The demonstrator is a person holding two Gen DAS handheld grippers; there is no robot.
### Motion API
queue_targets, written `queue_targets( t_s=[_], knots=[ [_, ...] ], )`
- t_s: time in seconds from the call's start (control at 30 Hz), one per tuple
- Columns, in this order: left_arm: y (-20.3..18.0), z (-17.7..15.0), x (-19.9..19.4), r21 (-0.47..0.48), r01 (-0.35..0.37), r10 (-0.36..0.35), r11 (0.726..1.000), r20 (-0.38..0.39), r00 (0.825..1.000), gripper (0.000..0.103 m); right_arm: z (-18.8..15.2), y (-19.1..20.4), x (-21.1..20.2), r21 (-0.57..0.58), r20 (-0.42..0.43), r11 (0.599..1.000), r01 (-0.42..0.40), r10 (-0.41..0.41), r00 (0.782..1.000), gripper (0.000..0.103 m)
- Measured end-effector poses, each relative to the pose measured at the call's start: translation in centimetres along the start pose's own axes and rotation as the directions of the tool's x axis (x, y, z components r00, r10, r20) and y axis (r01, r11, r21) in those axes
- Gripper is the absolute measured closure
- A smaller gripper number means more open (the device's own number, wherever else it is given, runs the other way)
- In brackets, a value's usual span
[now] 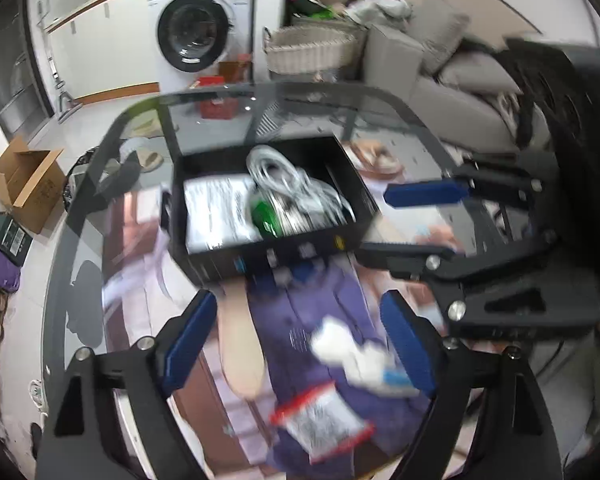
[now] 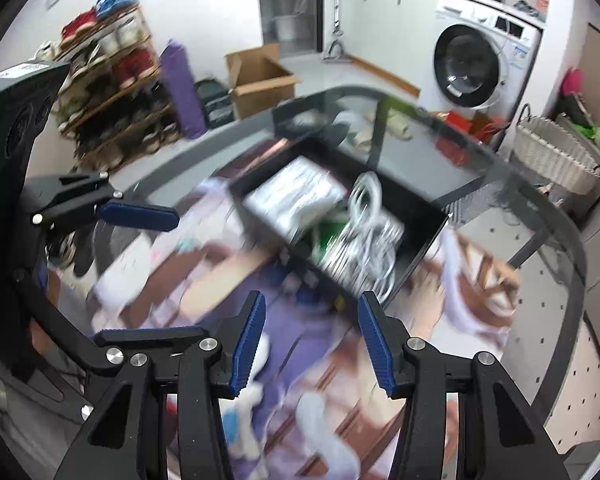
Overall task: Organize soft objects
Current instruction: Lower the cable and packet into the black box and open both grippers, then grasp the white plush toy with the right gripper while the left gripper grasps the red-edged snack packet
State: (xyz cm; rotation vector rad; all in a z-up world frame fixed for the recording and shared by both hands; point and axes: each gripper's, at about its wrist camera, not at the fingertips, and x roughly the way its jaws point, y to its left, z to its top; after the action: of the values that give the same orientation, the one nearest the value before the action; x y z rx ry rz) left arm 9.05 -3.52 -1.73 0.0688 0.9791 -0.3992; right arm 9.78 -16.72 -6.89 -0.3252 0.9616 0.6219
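Observation:
A black open box (image 1: 204, 252) stands on the glass table and holds white packets, a grey coiled cable (image 1: 276, 172) and a green item; it also shows in the right wrist view (image 2: 420, 240). My left gripper (image 1: 300, 340) is open and empty, just in front of the box. Between its fingers lie a white soft item (image 1: 352, 352) and a red-edged packet (image 1: 320, 420). My right gripper (image 2: 312, 344) is open and empty, near the box's front wall. It shows in the left wrist view (image 1: 412, 224) at right. The left gripper shows in the right wrist view (image 2: 140, 272) at left.
The glass table's dark rim (image 1: 80, 208) curves left and behind. A washing machine (image 1: 196, 28), wicker basket (image 1: 312, 48), grey sofa (image 1: 460, 92) and cardboard box (image 1: 24, 184) stand around. A shoe rack (image 2: 112, 92) is at far left in the right wrist view.

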Motion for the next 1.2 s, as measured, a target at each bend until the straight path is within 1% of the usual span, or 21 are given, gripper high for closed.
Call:
queue_targets(
  t_s=[0.07,0.13,0.2,0.27,0.37,0.53,0.63,0.7,0.93,1.0,1.03,1.07,1.13,1.17,1.2],
  knots=[
    [-0.8,-1.7,-0.2,0.038,0.003,-0.002,0.999,-0.028,1.000,0.018,-1.8,0.6,0.5,0.008,-0.031,1.000,-0.030,0.030,0.999,0.053],
    [-1.1,-3.2,0.1,0.052,0.002,0.001,0.999,-0.059,0.998,0.018,-3.4,1.2,1.4,0.010,-0.076,0.999,-0.052,0.053,0.996,0.053],
    [-1.1,-4.7,0.9,0.038,0.012,-0.008,0.999,-0.107,0.994,0.018,-4.1,2.0,2.0,-0.009,-0.103,0.998,-0.058,0.057,0.993,0.053],
    [-1.1,-6.1,1.8,0.016,0.017,-0.014,1.000,-0.154,0.988,0.018,-4.5,2.6,2.3,-0.028,-0.110,0.998,-0.054,0.051,0.993,0.053],
    [-1.3,-7.5,2.5,0.006,-0.014,0.015,1.000,-0.160,0.987,0.018,-4.2,3.3,2.3,-0.041,-0.106,0.998,-0.056,0.051,0.993,0.053],
    [-2.3,-8.4,3.7,0.028,-0.023,0.028,0.999,-0.199,0.980,0.018,-3.9,3.1,2.9,-0.039,-0.116,0.997,-0.061,0.056,0.992,0.053],
    [-2.9,-8.7,4.0,0.043,-0.044,0.051,0.998,-0.203,0.978,0.018,-4.2,2.8,3.7,-0.037,-0.146,0.997,-0.068,0.062,0.987,0.053],
    [-3.0,-8.9,4.3,0.056,-0.067,0.078,0.996,-0.214,0.974,0.018,-4.5,3.0,4.1,-0.040,-0.164,0.997,-0.073,0.065,0.984,0.053],
    [-3.5,-9.7,4.3,0.089,-0.060,0.080,0.994,-0.244,0.967,0.019,-4.9,3.9,5.0,-0.063,-0.189,0.994,-0.086,0.073,0.979,0.053],
    [-3.6,-10.0,4.4,0.096,-0.063,0.084,0.993,-0.236,0.968,0.025,-5.0,4.2,5.2,-0.071,-0.199,0.994,-0.089,0.073,0.977,0.053],
    [-3.5,-10.1,4.4,0.103,-0.064,0.086,0.993,-0.229,0.970,0.039,-5.0,4.3,5.3,-0.075,-0.203,0.993,-0.089,0.072,0.977,0.053],
    [-3.6,-10.2,4.5,0.110,-0.066,0.090,0.992,-0.226,0.970,0.047,-5.1,4.3,5.4,-0.076,-0.204,0.993,-0.088,0.071,0.976,0.053],
    [-3.5,-10.3,4.7,0.114,-0.059,0.084,0.992,-0.233,0.969,0.056,-5.0,4.2,5.6,-0.069,-0.203,0.994,-0.087,0.072,0.977,0.053],
    [-3.4,-10.4,4.6,0.109,-0.038,0.062,0.993,-0.229,0.971,0.058,-5.0,4.2,5.7,-0.066,-0.205,0.994,-0.088,0.073,0.976,0.053],
    [-3.4,-10.5,4.5,0.116,-0.041,0.066,0.992,-0.223,0.973,0.058,-5.0,4.1,5.8,-0.064,-0.206,0.994,-0.088,0.073,0.976,0.053]
  ],
)
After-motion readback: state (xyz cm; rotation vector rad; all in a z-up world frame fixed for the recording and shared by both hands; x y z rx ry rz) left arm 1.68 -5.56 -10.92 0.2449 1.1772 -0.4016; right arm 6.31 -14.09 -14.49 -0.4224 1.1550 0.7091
